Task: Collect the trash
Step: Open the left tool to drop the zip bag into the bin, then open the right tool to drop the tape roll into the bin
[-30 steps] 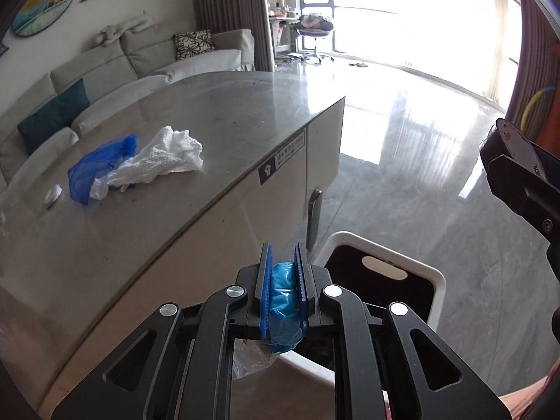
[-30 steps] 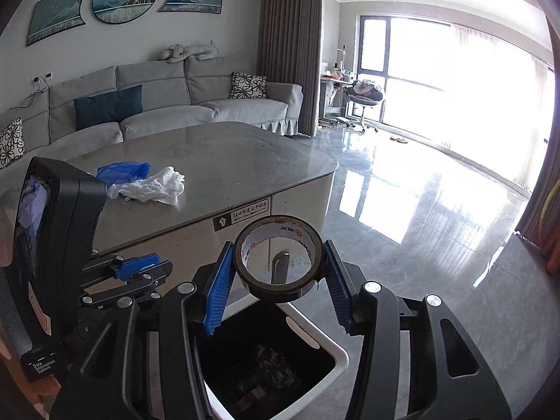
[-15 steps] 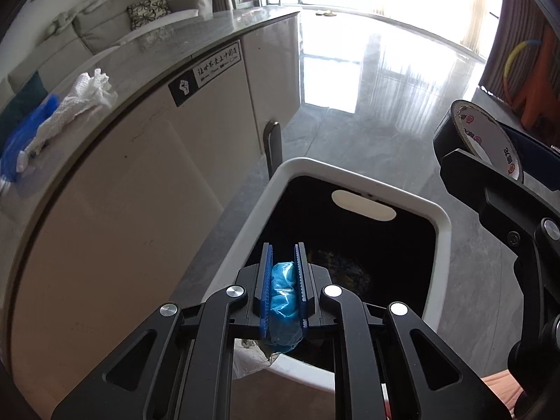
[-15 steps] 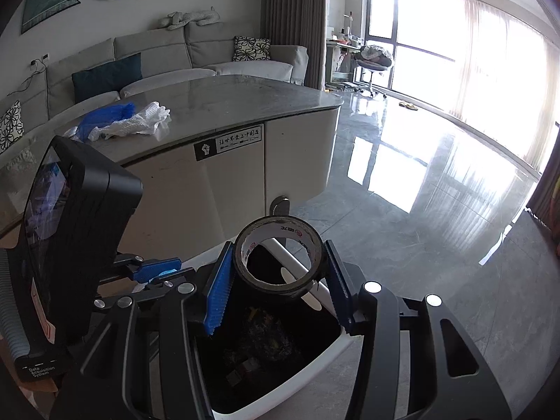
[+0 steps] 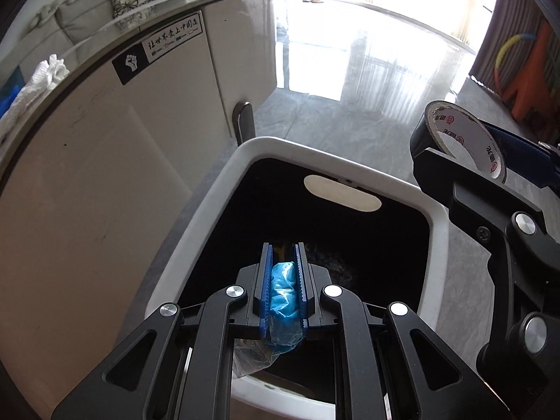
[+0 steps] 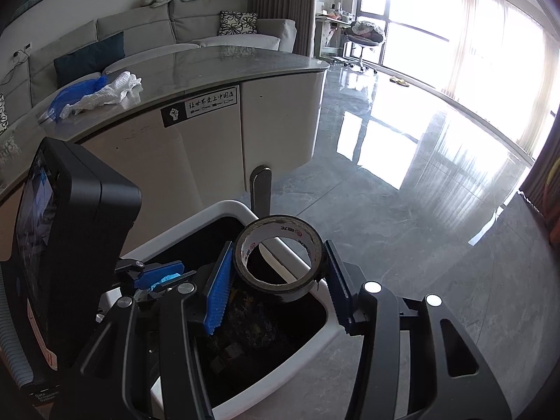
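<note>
One white rectangular plastic bin (image 5: 434, 231) with a black liner stands on the floor. Two black two-finger grippers hang over it: the left gripper (image 5: 284, 255) at 6 o'clock pinching one crumpled light-blue plastic scrap (image 5: 284, 294), the right gripper (image 6: 280, 262) clamping one dark roll of tape (image 6: 280, 255). On the countertop at 10 o'clock lie one white crumpled cloth (image 6: 108, 92) and one blue glove (image 6: 71, 96).

Left tool (image 5: 284, 255) clamped on crumpled blue plastic (image 5: 284, 292), poised over white trash bin (image 5: 224, 189). Right tool (image 5: 490, 161) gripping tape roll (image 5: 463, 138) above bin's far corner. White towel (image 5: 33, 85) on tabletop (image 5: 115, 28).
</note>
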Demonstrator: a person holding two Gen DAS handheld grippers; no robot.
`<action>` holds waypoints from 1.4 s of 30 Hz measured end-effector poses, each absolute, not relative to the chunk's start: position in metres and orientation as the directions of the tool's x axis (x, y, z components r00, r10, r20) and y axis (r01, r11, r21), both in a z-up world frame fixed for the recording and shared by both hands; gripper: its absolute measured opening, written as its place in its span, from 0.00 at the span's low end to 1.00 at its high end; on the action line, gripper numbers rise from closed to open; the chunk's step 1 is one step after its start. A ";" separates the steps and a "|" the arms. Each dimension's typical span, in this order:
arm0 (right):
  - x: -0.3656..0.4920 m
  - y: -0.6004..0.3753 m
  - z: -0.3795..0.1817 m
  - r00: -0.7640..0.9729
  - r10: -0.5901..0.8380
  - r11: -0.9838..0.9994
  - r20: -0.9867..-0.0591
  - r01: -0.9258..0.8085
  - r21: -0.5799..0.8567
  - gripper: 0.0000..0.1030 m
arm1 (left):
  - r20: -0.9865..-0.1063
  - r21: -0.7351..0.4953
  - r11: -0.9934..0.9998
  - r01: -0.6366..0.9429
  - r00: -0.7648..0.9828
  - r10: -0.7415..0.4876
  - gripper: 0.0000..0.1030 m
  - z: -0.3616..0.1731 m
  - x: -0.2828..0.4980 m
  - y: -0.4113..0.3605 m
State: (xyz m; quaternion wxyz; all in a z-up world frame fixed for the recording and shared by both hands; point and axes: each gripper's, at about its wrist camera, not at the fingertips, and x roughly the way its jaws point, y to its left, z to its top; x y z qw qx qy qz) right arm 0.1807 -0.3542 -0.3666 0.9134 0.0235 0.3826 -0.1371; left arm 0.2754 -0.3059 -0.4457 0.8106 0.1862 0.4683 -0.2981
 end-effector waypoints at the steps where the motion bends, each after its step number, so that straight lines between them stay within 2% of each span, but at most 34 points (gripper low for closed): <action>1: 0.183 -0.354 -0.369 0.664 -0.233 0.961 -0.711 0.269 -0.064 0.49 | -0.871 0.027 0.755 0.655 0.386 -0.304 0.14 -0.446 0.276 -0.306; 5: 0.190 -0.357 -0.377 0.639 -0.241 0.958 -0.731 0.278 -0.073 0.49 | -0.895 0.013 0.757 0.653 0.346 -0.283 0.15 -0.456 0.281 -0.306; 6: 0.191 -0.358 -0.379 0.634 -0.242 0.957 -0.734 0.281 -0.073 0.49 | -0.903 0.009 0.761 0.649 0.333 -0.273 0.17 -0.459 0.283 -0.307; 7: 0.191 -0.359 -0.380 0.630 -0.243 0.956 -0.737 0.284 -0.073 0.49 | -0.914 0.000 0.763 0.647 0.310 -0.263 0.23 -0.464 0.285 -0.308; 9: 0.192 -0.360 -0.382 0.626 -0.246 0.955 -0.740 0.288 -0.073 0.49 | -0.941 0.012 0.768 0.640 0.268 -0.209 0.97 -0.474 0.292 -0.313; 12: 0.193 -0.360 -0.383 0.623 -0.246 0.954 -0.742 0.291 -0.072 0.49 | -0.932 0.092 0.773 0.628 0.327 -0.155 0.96 -0.472 0.292 -0.313; 23: 0.202 -0.359 -0.388 0.618 -0.217 0.958 -0.756 0.283 -0.044 0.49 | -0.873 0.146 0.793 0.592 0.453 -0.178 0.96 -0.428 0.297 -0.283; 29: 0.211 -0.359 -0.402 0.591 -0.181 0.961 -0.786 0.277 -0.014 0.49 | -0.834 0.225 0.781 0.583 0.530 -0.155 0.96 -0.412 0.296 -0.270; 42: 0.232 -0.339 -0.457 0.427 -0.125 0.982 -0.895 0.180 -0.051 0.50 | -0.820 0.201 0.810 0.551 0.547 -0.169 0.96 -0.396 0.305 -0.251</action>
